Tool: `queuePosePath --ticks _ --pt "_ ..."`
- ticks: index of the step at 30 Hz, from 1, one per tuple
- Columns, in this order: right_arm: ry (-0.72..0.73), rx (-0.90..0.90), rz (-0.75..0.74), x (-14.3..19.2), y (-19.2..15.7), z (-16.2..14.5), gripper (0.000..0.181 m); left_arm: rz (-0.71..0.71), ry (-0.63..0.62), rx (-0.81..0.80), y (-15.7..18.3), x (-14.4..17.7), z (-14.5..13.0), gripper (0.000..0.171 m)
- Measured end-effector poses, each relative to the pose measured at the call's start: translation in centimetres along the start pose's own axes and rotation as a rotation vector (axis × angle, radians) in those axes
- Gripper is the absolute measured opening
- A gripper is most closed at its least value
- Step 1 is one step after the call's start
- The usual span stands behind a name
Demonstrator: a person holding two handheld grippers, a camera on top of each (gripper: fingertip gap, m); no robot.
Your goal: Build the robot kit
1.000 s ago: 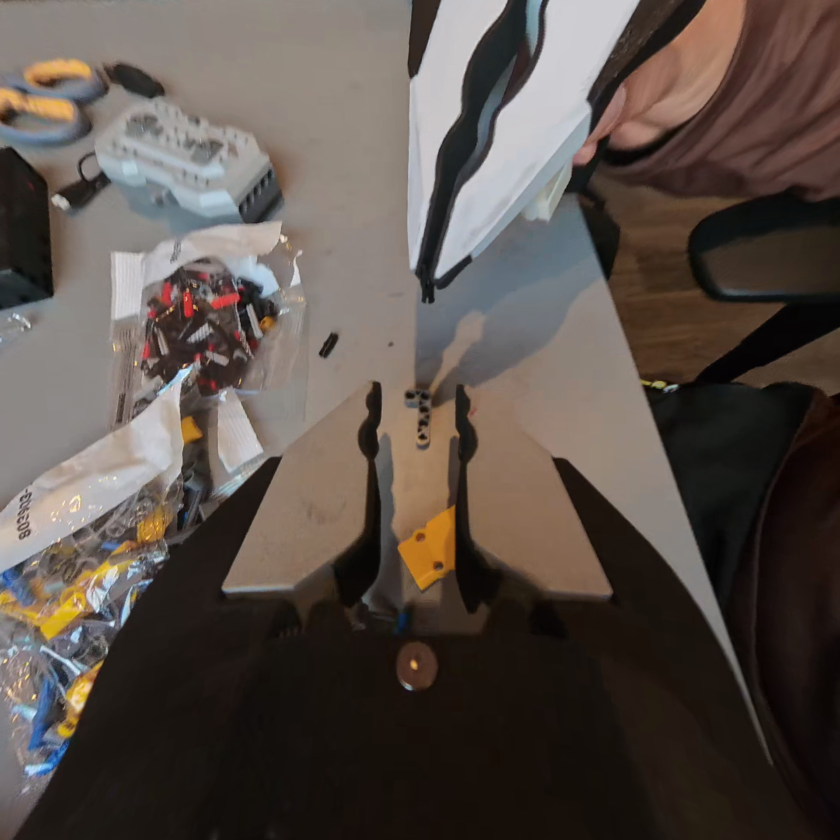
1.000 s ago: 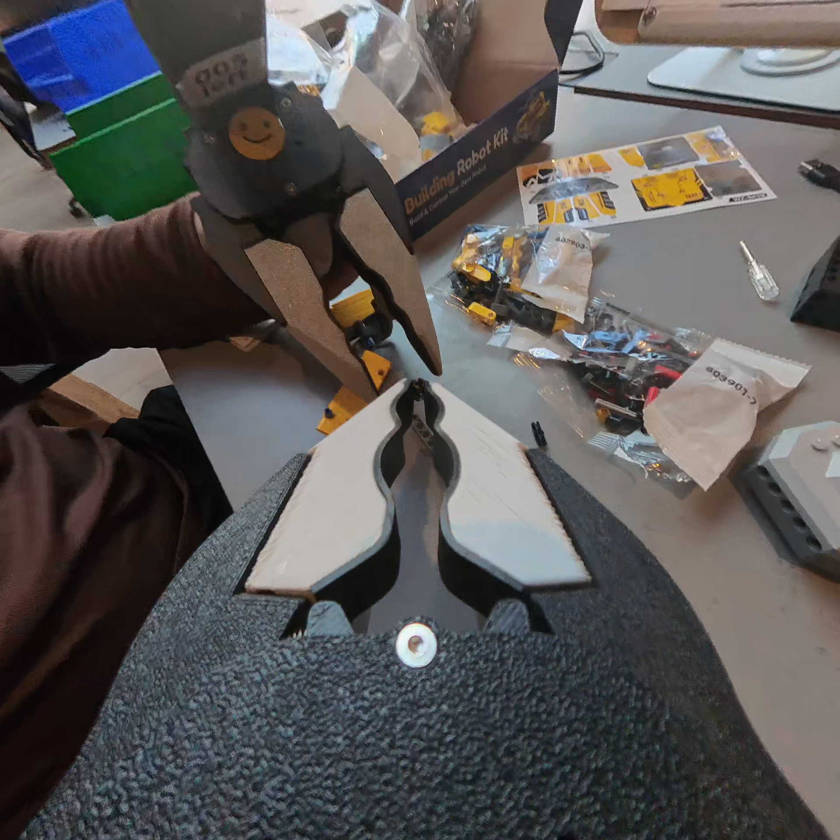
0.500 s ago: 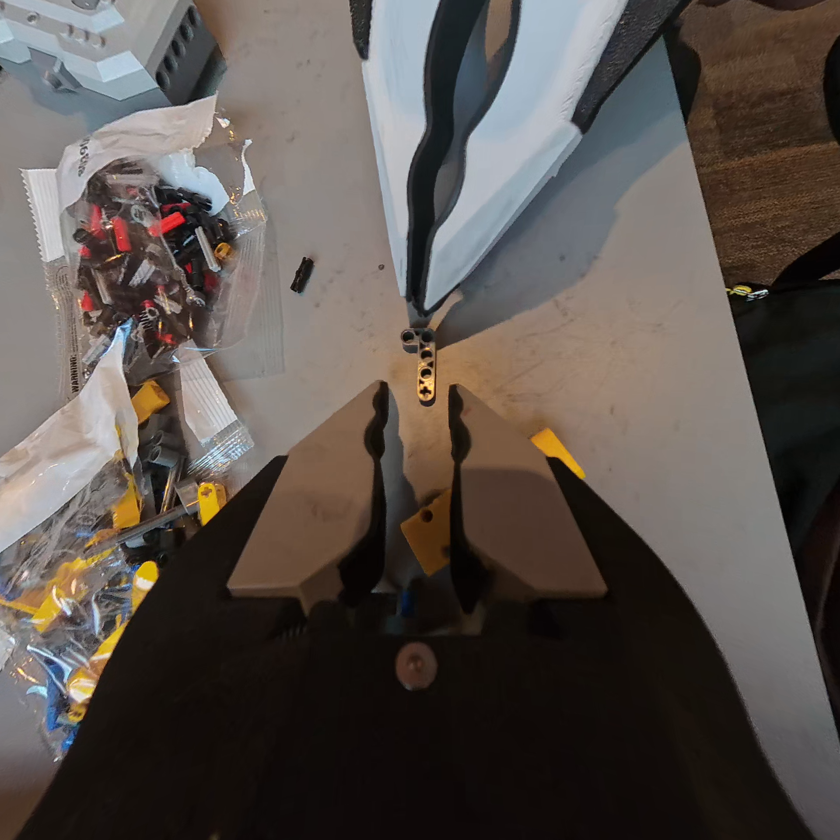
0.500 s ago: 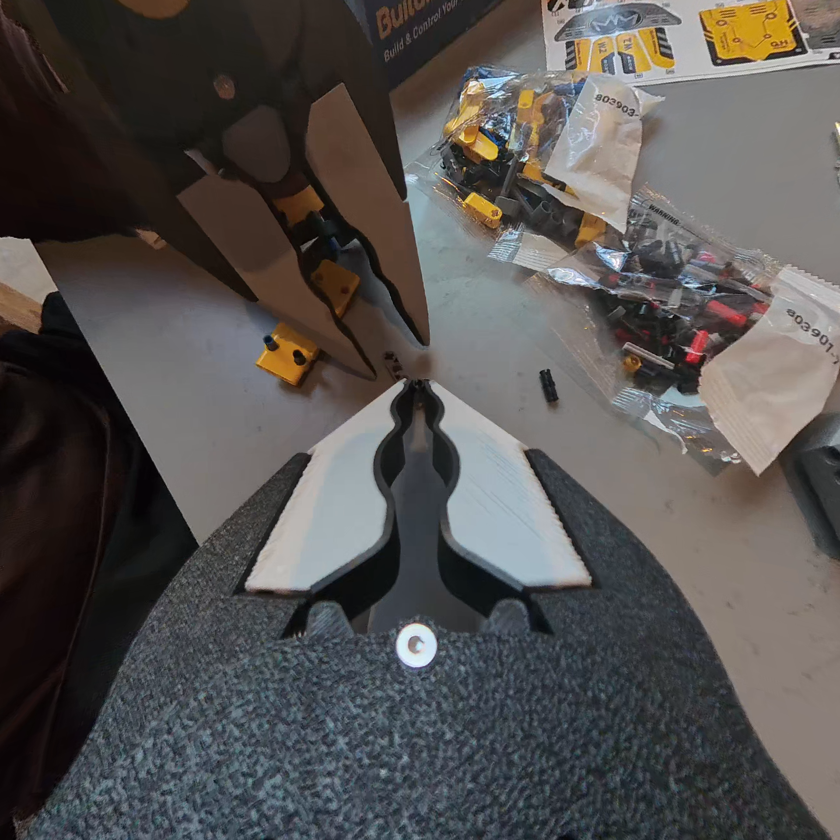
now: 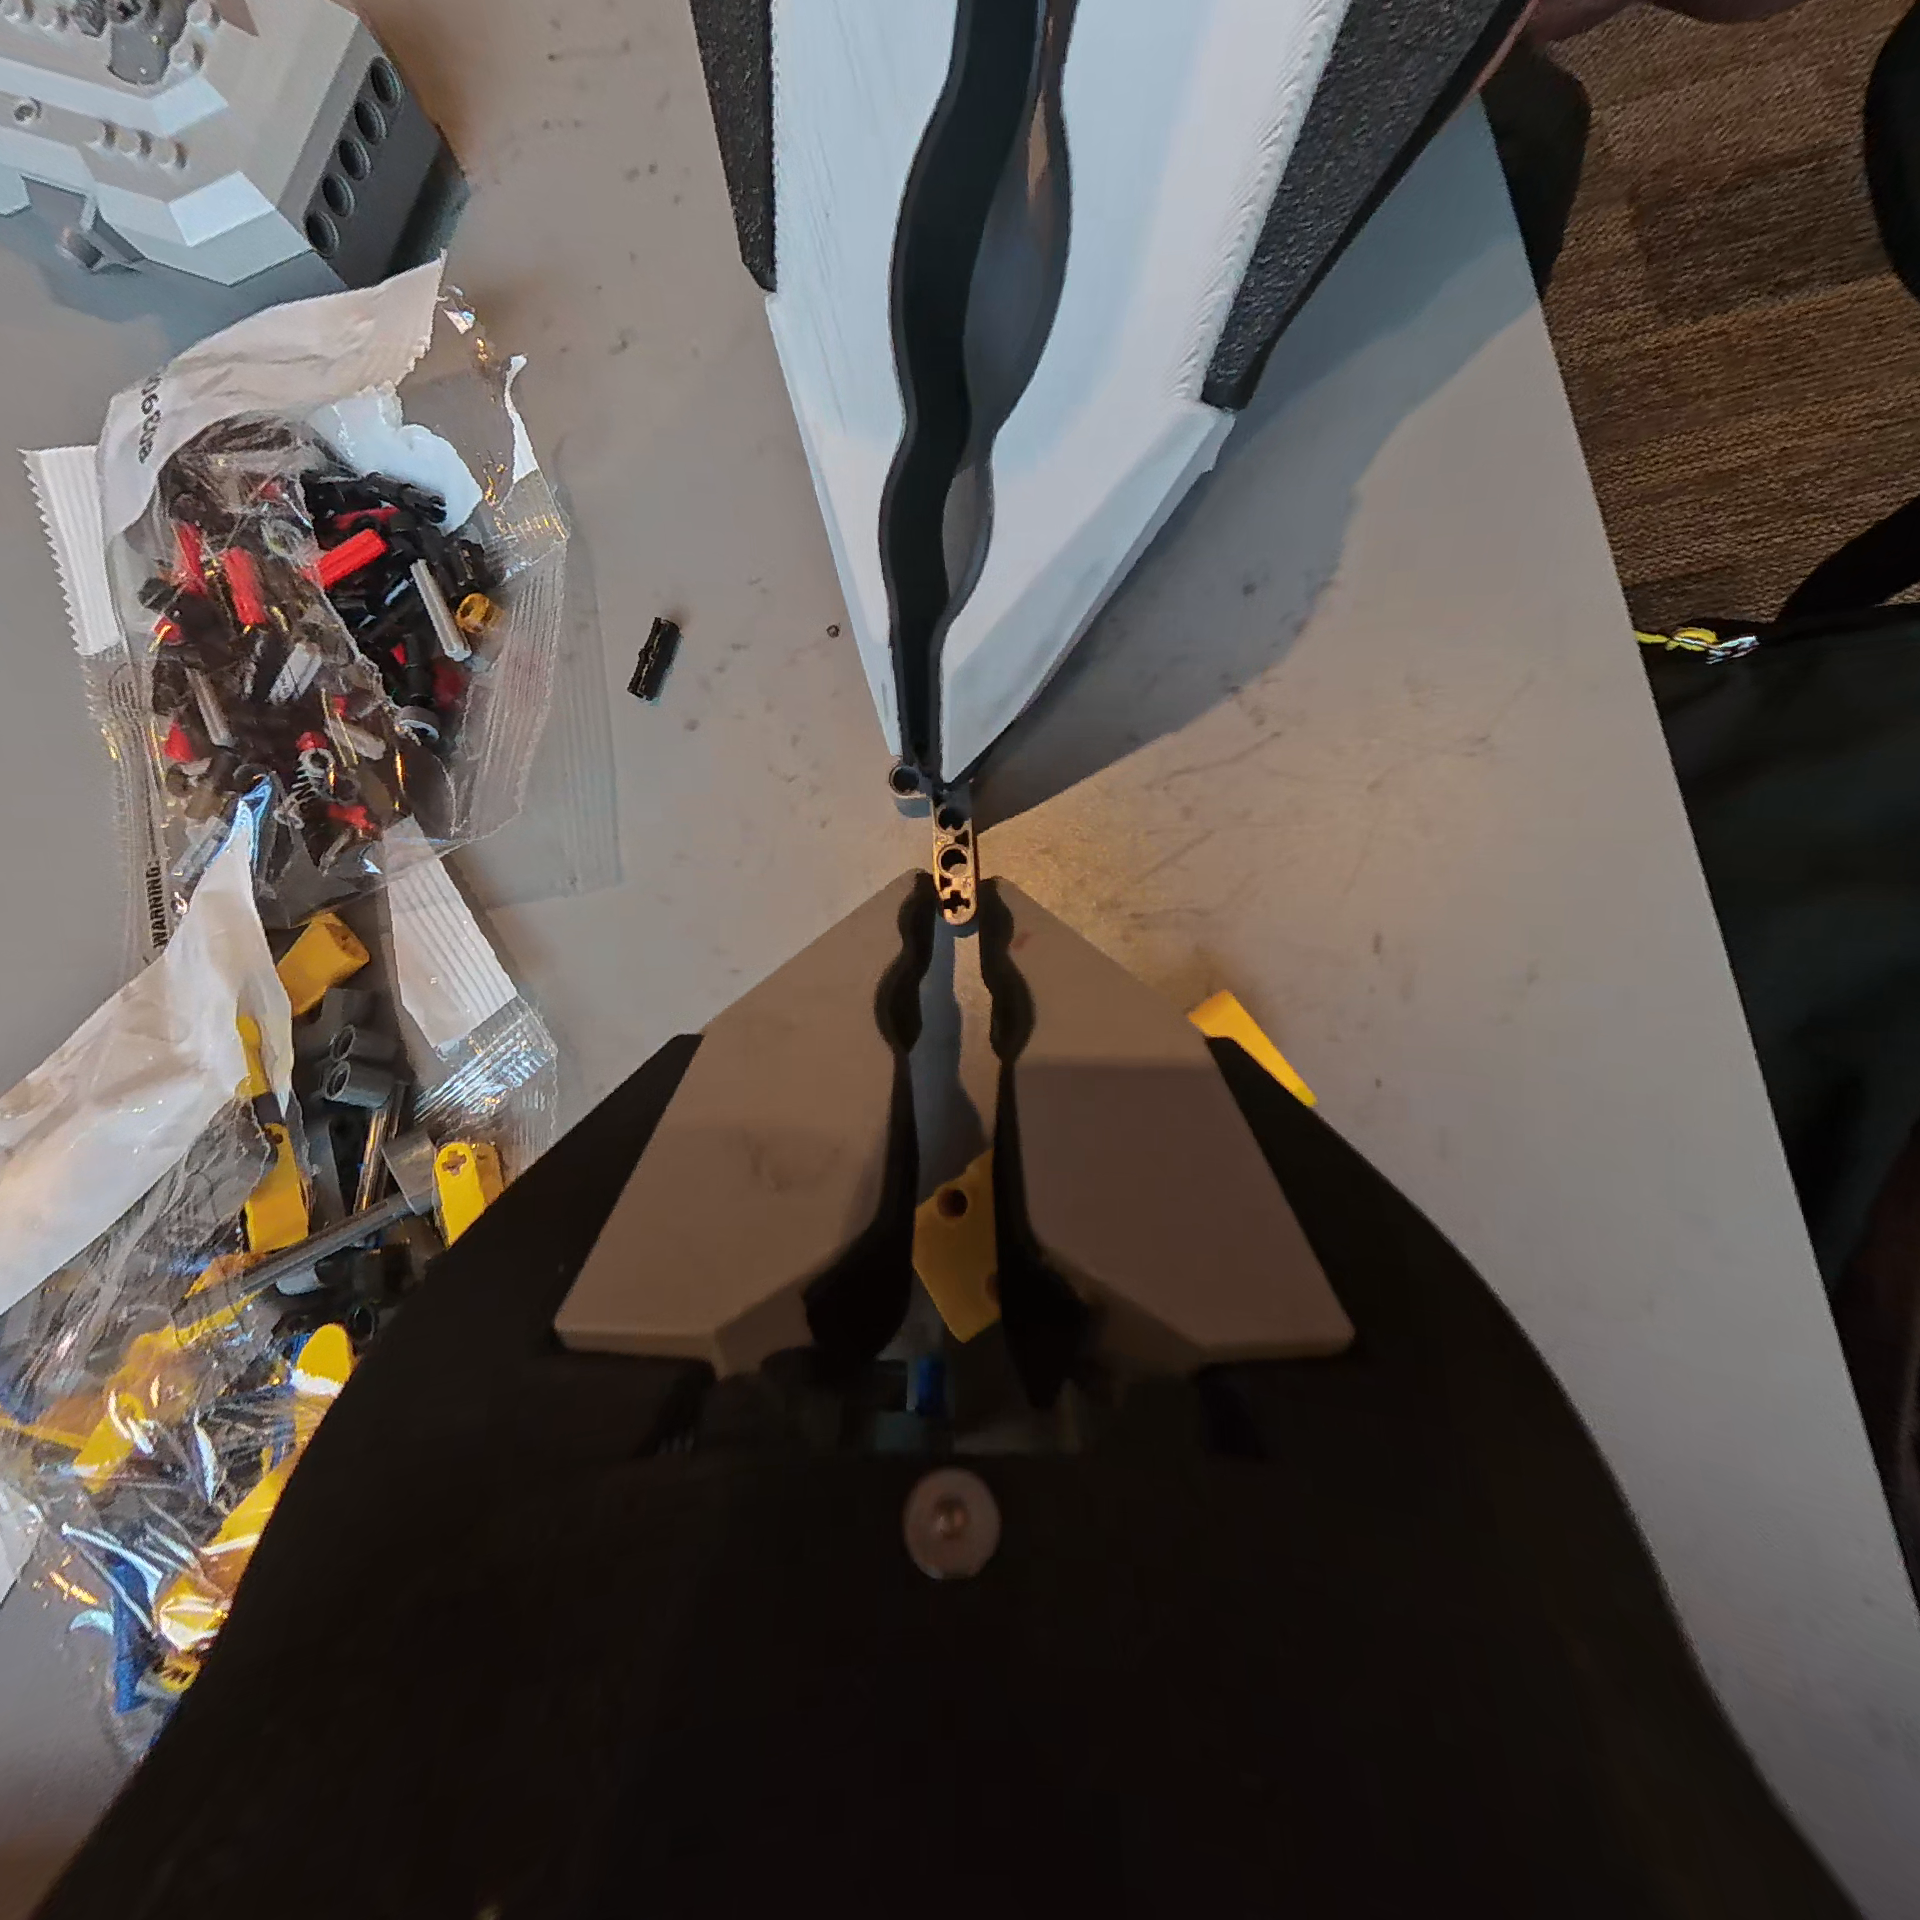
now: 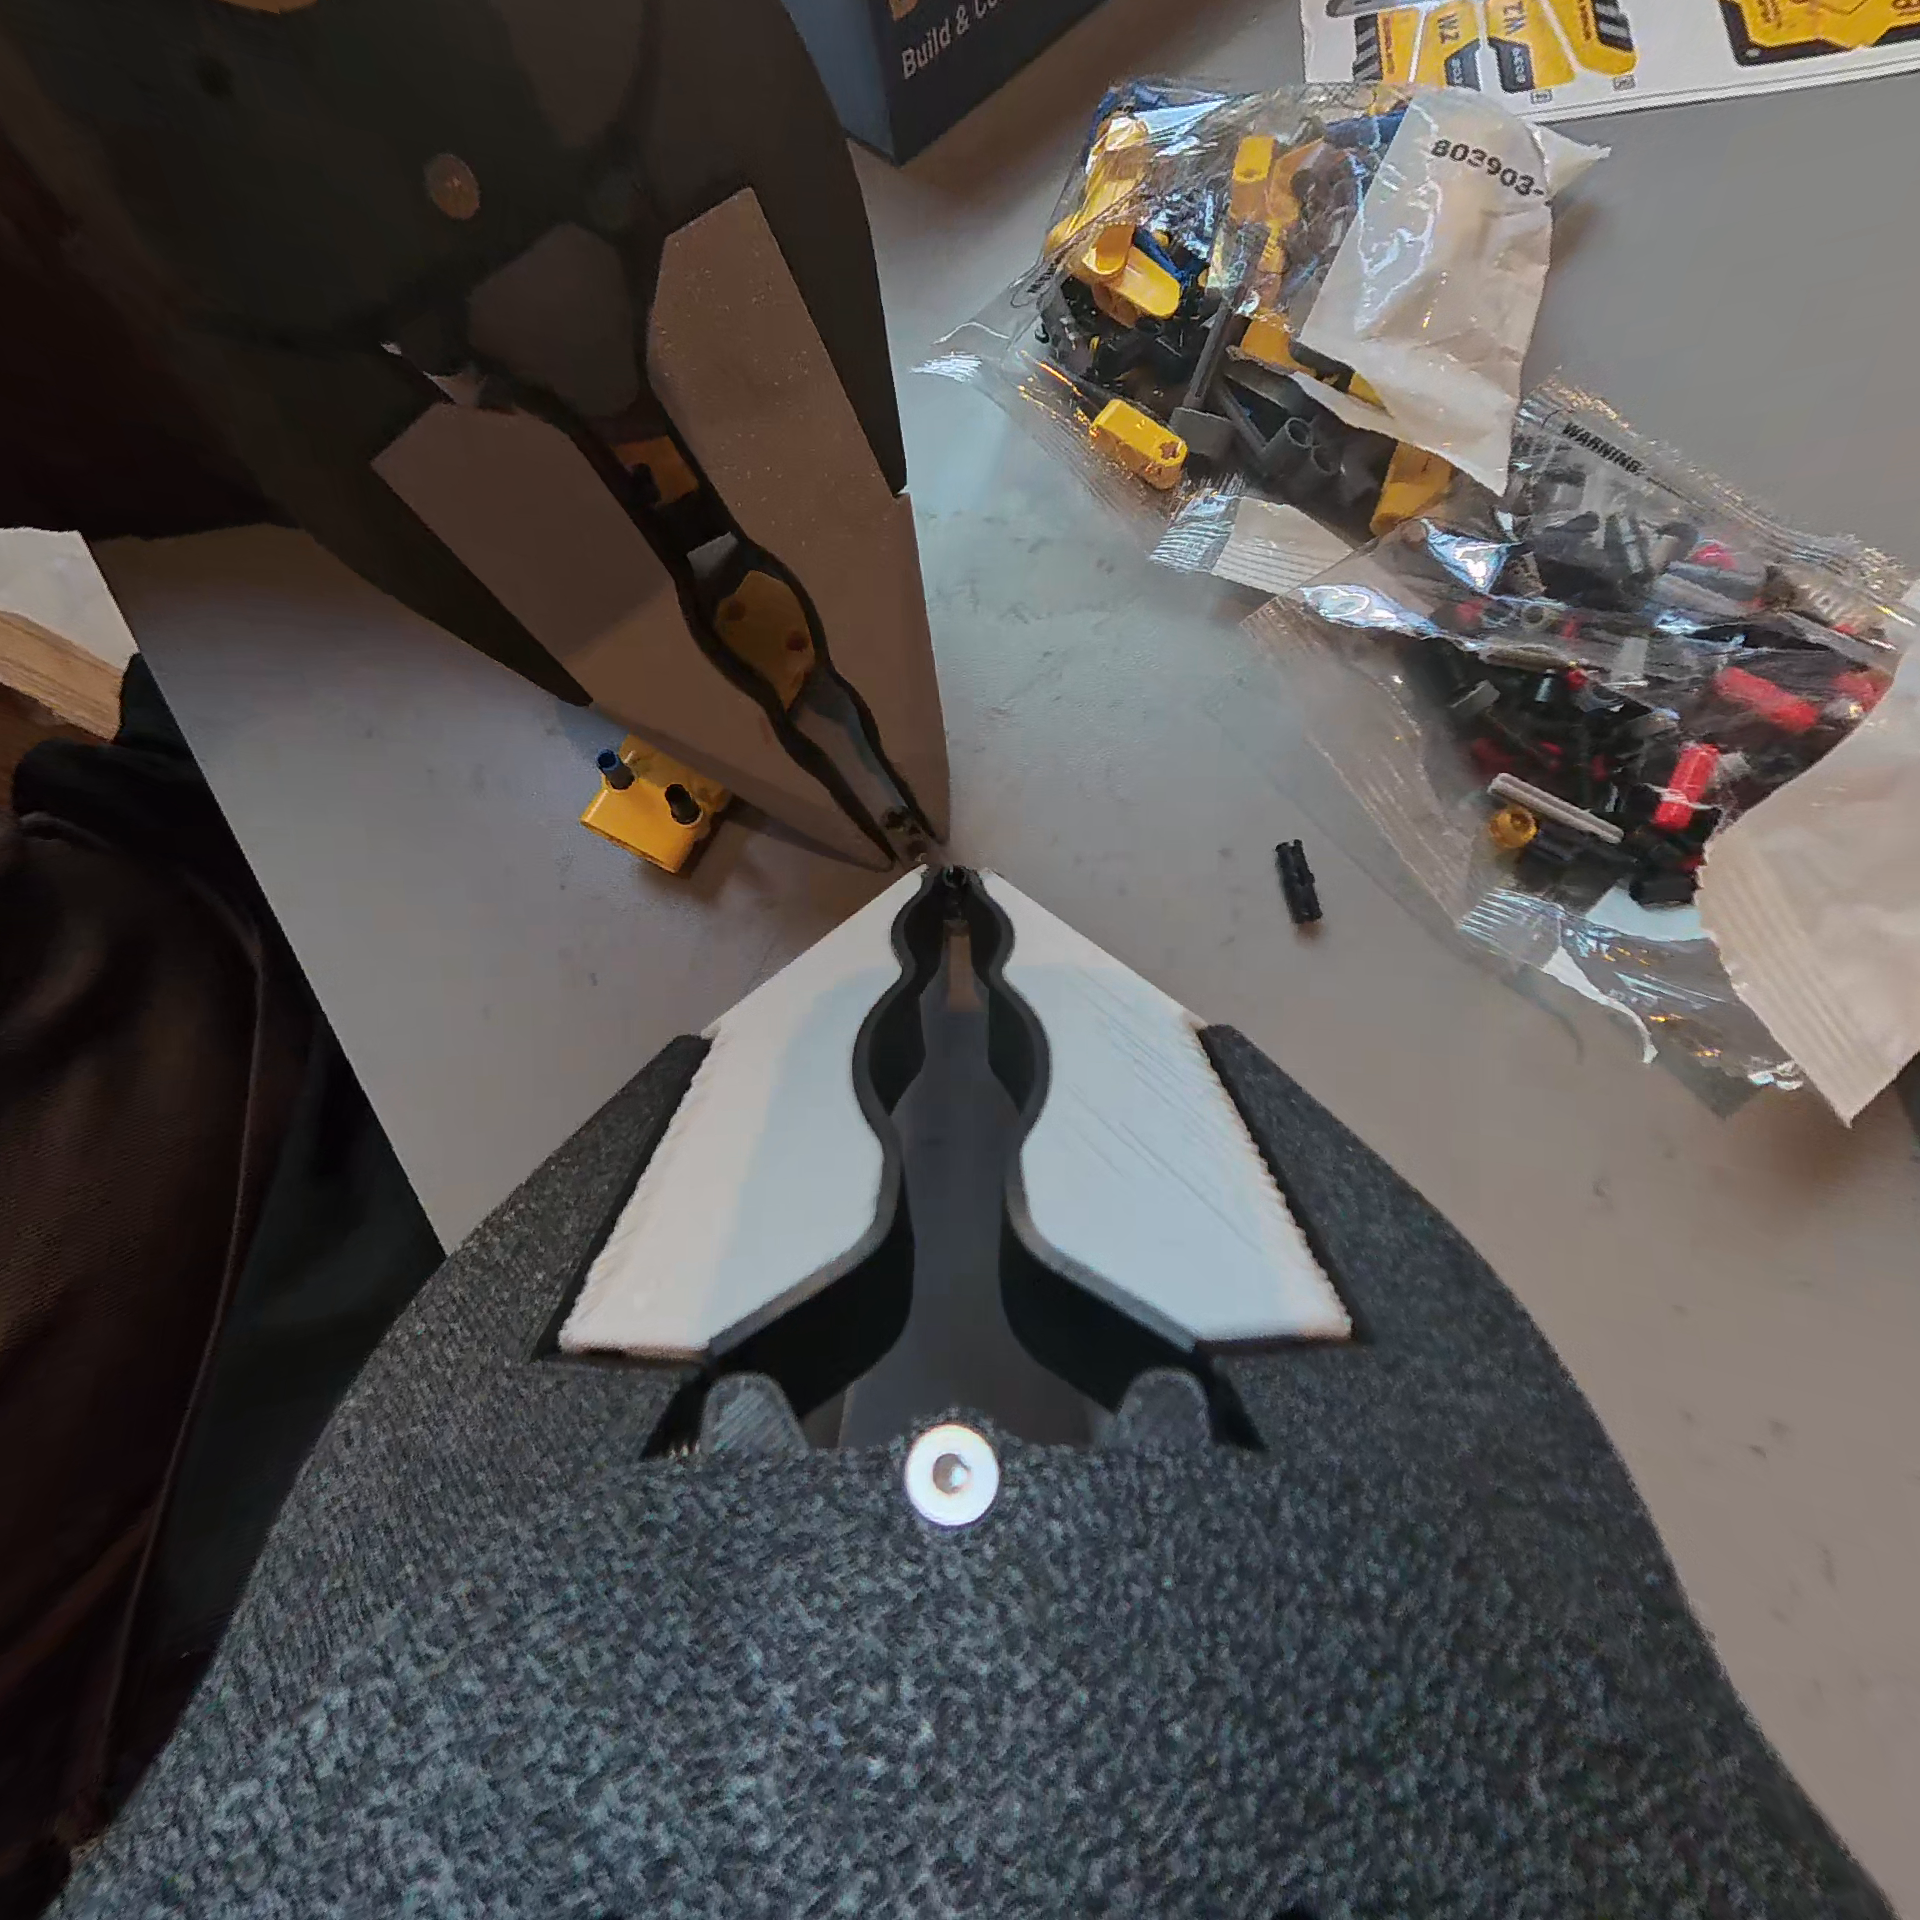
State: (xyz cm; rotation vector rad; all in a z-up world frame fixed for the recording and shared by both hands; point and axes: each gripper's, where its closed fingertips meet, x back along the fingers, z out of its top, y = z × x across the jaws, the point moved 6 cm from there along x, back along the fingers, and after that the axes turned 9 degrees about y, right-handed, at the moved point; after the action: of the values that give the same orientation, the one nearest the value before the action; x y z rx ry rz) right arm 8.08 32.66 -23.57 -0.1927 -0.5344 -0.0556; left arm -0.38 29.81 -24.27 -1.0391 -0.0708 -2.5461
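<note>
Two grippers meet tip to tip over a grey table [image 5: 1403, 831]; between them lies one small grey T-shaped beam [image 5: 954, 862] with round and cross holes. The left gripper [image 5: 954, 896], grey-fingered with a black body, has its jaws drawn narrow, the tips at either side of the beam's near end, though whether they pinch it I cannot tell; farther back between its fingers sits one yellow plate piece [image 5: 958, 1242] with holes. The right gripper [image 6: 951, 881], white-fingered with a speckled dark body, has its tips pressed together on the beam's far end, at the crossbar of the T; in its own view the beam is almost wholly hidden.

One loose black connector pin [image 5: 652, 657] lies on the table, apart from both grippers; one yellow block [image 6: 652, 802] with two pins stuck in it, one blue and one black, sits just beside the left gripper's fingers. Two clear bags lie to one side, overlapping: one bag of black and red pieces [image 5: 312, 634], one bag of yellow, blue and grey pieces [image 6: 1236, 301]. One grey and white hub block [image 5: 208, 135] stands past them; one dark box [image 6: 977, 52] and one printed sheet [image 6: 1600, 42] lie at the far edge.
</note>
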Motion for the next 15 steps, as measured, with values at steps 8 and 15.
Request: queuePosePath --ticks 8,15 --pt "0.010 0.024 -0.008 0.07 0.12 -0.14 0.004 0.002 0.006 0.010 -0.02 -0.07 0.02 0.005" --pt "0.009 0.050 -0.027 0.06 -0.03 -0.11 0.004 0.007 0.006 0.010 0.00 -0.06 0.02 0.005"
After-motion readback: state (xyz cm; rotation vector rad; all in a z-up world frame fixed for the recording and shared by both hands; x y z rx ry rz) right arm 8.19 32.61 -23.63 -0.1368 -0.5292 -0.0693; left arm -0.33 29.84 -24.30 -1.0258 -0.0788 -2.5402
